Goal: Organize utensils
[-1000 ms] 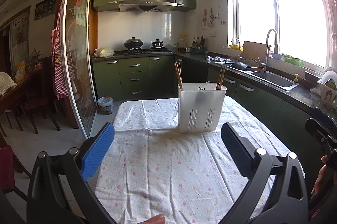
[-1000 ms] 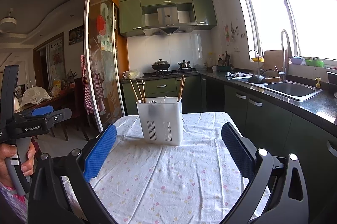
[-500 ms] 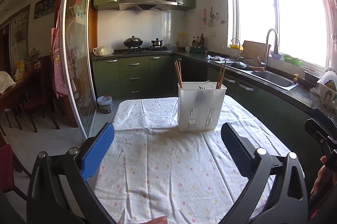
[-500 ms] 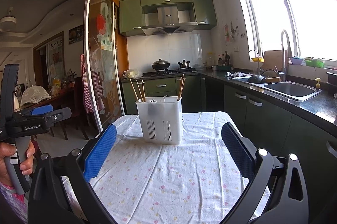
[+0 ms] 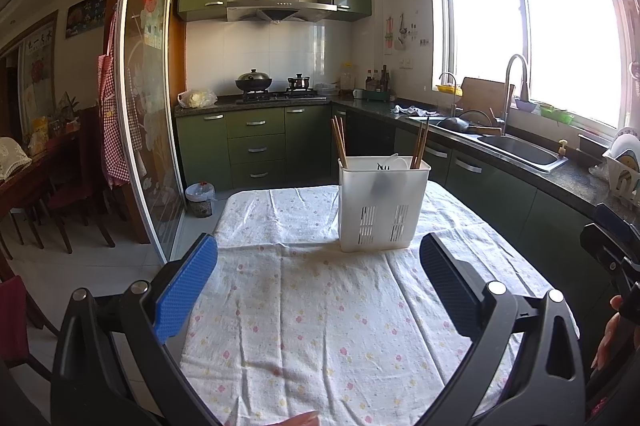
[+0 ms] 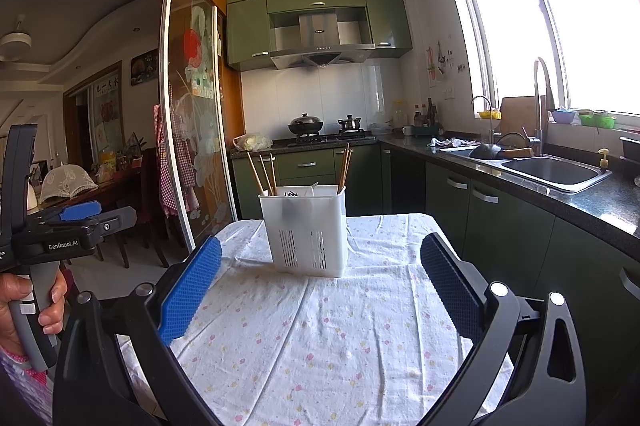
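- The left gripper hangs low over the near part of the table, its jaws spread wide with nothing between the blue pads. In the right wrist view its body shows at the far left edge, gripped by the person's left hand.
- The floral tablecloth lies wrinkled across the table, and no loose utensil shows on it in either view.
- The white utensil caddy stands upright toward the far end of the cloth, well apart from both grippers, with slotted vents low on its front wall.
- The left chopsticks lean out of the caddy's left corner; the right chopsticks rise from its right corner. Between them something pale and something dark peek over the rim, too small to name.
- The right gripper also hovers above the near cloth with its jaws wide and empty, the caddy framed ahead of it.
- Along the right wall run the counter and steel sink, away from the work.
- My judgement: either the sorting is finished, with everything already in the caddy, or no grasp has begun. If chopsticks need regrouping, the next move calls for a reach forward and a narrow pinch high on the sticks, with the light caddy steadied against tipping.
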`<state>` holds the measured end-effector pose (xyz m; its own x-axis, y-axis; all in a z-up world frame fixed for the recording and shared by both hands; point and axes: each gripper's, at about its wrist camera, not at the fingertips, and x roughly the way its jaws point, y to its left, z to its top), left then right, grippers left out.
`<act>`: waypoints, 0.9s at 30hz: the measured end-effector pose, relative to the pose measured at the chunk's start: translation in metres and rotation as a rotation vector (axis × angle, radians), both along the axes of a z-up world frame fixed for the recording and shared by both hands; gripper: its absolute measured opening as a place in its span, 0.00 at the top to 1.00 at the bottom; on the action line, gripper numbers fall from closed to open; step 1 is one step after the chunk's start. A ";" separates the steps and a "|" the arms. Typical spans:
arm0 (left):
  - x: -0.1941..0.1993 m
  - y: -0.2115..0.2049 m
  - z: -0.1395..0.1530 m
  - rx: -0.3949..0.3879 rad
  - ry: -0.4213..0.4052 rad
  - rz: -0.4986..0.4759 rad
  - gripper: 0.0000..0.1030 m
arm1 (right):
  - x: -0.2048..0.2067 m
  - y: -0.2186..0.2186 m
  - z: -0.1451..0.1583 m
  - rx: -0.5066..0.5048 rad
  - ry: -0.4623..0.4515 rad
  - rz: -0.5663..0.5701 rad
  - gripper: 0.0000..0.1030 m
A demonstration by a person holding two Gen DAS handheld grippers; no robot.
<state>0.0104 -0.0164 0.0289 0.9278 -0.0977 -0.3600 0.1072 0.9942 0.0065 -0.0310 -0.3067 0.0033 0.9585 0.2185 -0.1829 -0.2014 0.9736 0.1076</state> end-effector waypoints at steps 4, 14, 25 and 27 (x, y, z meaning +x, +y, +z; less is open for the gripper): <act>0.000 0.000 0.000 0.000 0.001 0.000 0.07 | 0.000 0.000 0.000 0.001 -0.001 0.000 0.05; -0.002 0.000 0.000 0.003 -0.002 0.002 0.07 | 0.000 0.000 0.000 -0.001 -0.001 0.000 0.05; -0.001 -0.001 0.000 0.001 -0.001 0.001 0.07 | 0.004 0.001 -0.005 0.000 0.017 0.012 0.05; -0.001 0.000 0.000 -0.002 0.002 -0.002 0.07 | 0.005 0.001 -0.007 0.000 0.022 0.014 0.05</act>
